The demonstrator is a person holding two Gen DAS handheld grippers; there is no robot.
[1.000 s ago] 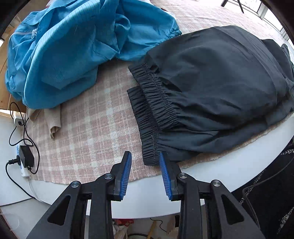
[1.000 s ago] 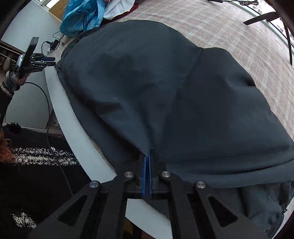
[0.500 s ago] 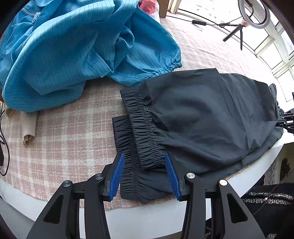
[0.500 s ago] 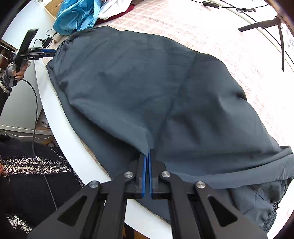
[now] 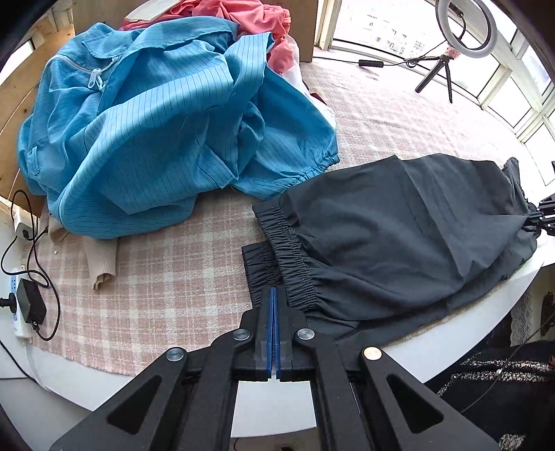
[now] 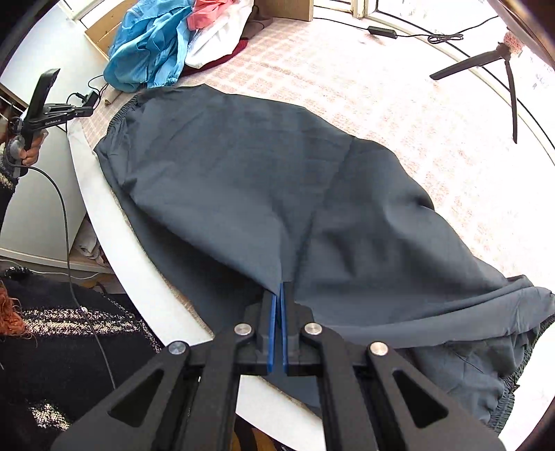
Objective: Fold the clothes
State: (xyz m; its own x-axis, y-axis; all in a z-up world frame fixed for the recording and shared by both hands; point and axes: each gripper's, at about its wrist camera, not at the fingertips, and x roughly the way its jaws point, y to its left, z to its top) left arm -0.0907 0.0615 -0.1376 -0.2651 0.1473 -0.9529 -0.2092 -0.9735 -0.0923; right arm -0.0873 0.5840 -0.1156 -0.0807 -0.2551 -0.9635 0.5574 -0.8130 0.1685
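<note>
Dark grey trousers [image 5: 399, 236] lie doubled over on the pink checked cloth, with two elastic cuffs [image 5: 291, 256] toward me in the left wrist view. My left gripper [image 5: 274, 295] is shut on the lower cuff at the table's near edge. In the right wrist view the trousers [image 6: 260, 194] stretch across the table. My right gripper [image 6: 279, 288] is shut on a fold of the trousers at the other end. The left gripper also shows far left in the right wrist view [image 6: 74, 112].
A blue striped jacket [image 5: 156, 132] and pink clothes [image 5: 242, 14] are heaped at the back left. A beige garment [image 5: 100, 256] pokes out under them. A power strip with cables [image 5: 24, 312] lies at the left edge. A ring light tripod [image 5: 447, 52] stands at the far right.
My left gripper has moved forward over the lower cuff and shut on it. The right gripper has stayed shut on the fabric, and the trousers have been drawn out flatter.
</note>
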